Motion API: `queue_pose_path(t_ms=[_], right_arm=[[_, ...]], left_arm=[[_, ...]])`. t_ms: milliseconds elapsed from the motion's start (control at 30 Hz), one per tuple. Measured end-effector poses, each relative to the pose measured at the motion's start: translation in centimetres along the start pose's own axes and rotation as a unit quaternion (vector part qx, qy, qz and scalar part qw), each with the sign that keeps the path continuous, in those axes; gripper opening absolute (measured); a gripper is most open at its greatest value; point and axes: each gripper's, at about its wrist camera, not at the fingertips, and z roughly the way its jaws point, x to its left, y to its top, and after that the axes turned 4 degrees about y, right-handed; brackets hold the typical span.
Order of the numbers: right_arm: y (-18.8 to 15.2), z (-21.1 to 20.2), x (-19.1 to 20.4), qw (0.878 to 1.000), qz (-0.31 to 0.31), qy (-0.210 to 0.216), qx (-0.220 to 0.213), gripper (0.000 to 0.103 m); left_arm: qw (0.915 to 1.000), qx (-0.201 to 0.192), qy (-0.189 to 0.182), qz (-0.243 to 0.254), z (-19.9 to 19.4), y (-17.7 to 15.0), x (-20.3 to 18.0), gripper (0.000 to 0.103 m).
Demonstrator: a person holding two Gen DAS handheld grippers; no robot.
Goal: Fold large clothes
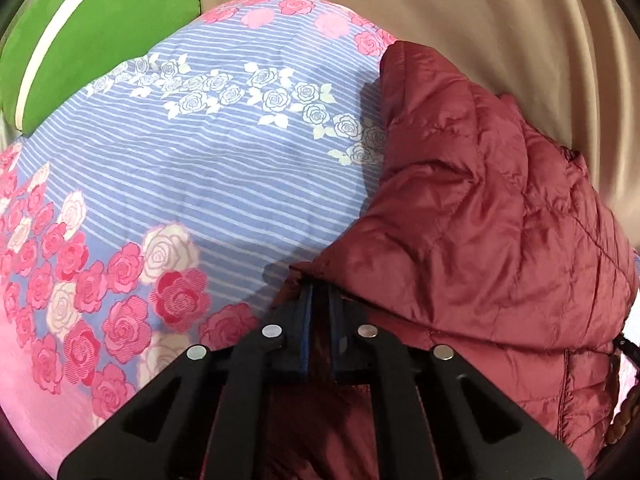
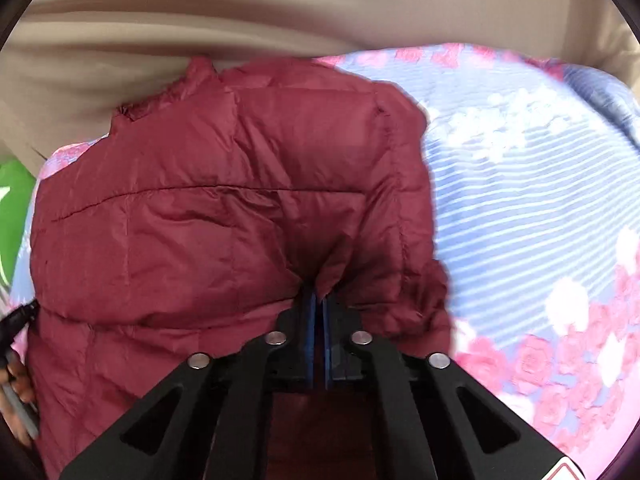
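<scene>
Both tongs are pressed nearly together on cloth: the left gripper [image 1: 319, 292] pinches a fold of the maroon puffer jacket [image 1: 472, 216] at the garment's near edge, about six o'clock in its own view, and the right gripper [image 2: 319, 300] does the same at six o'clock in the right wrist view, where the fabric puckers into the blue pads [image 2: 309, 312]. Only a thin layer of shell sits between each pair of jaws. Beyond the grippers the jacket lies on the rose-printed bedsheet [image 1: 224, 184], its bulk spreading toward twelve o'clock in the right view and toward three o'clock in the left, its collar at the far end next to the beige curtain [image 2: 280, 8]. A green cushion [image 1: 92, 28] sits at ten o'clock in the left view. The quilted jacket looks light, soft and springy, with a slick shell that could slide out of a shallow pinch; a deeper bite along a stitched seam or the hem would likely hold better, and the padding may puff a fold back open.
</scene>
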Motion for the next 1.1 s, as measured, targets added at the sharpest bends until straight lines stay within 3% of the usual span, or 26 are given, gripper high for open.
queue_pose_path(t_ms=[100,200,300,400,467,533,567,700,833,967,1067,1100], right_arm=[[-0.1,-3.8,0.2,0.999,-0.007,-0.016,-0.044,0.026],[0.0,-6.8,1.9,0.997,-0.017,-0.016,-0.076,0.025],[0.8,-7.1,6.3,0.996,-0.053,0.040,-0.064,0.022],[2.1,-4.5,15.2,0.984,-0.112,0.140,-0.020,0.013],[2.4,-2.2,20.9,0.974,-0.158,0.165,0.002,0.012],[2.5,0.3,25.9,0.966,-0.190,0.176,0.022,0.012],[2.3,1.5,28.2,0.963,-0.202,0.177,0.026,0.012],[3.1,5.6,35.4,0.953,-0.236,0.188,0.028,0.012],[4.0,9.7,38.4,0.959,-0.235,0.157,0.033,0.011],[5.5,15.0,38.9,0.970,-0.220,0.096,0.046,0.004],[6.2,15.4,38.3,0.976,-0.183,0.110,0.041,0.004],[6.3,14.3,38.1,0.976,-0.178,0.119,0.031,0.008]], left_arm=[[0.9997,-0.025,-0.005,0.002,-1.9,0.3,0.5,0.007],[0.9991,-0.040,-0.016,0.002,-3.9,0.7,1.1,0.012],[0.9989,-0.033,-0.033,-0.001,-4.5,1.4,0.8,0.012],[0.9985,-0.027,-0.047,0.005,-3.1,2.7,-1.1,0.012],[0.9996,-0.007,-0.026,0.003,-0.7,2.4,-1.5,0.013],[0.9995,0.016,-0.025,-0.008,1.6,1.5,-1.1,0.013],[0.9994,0.001,-0.033,-0.014,1.5,1.0,-0.8,0.013],[0.9969,0.001,-0.060,-0.051,1.4,0.7,0.5,0.009],[0.9959,0.002,-0.066,-0.063,1.5,0.5,1.0,0.007],[0.9973,0.001,-0.054,-0.049,1.7,0.6,0.5,0.007],[0.9969,0.001,-0.060,-0.052,1.8,0.7,0.6,0.007],[0.9966,0.001,-0.063,-0.054,1.8,0.8,0.7,0.007]])
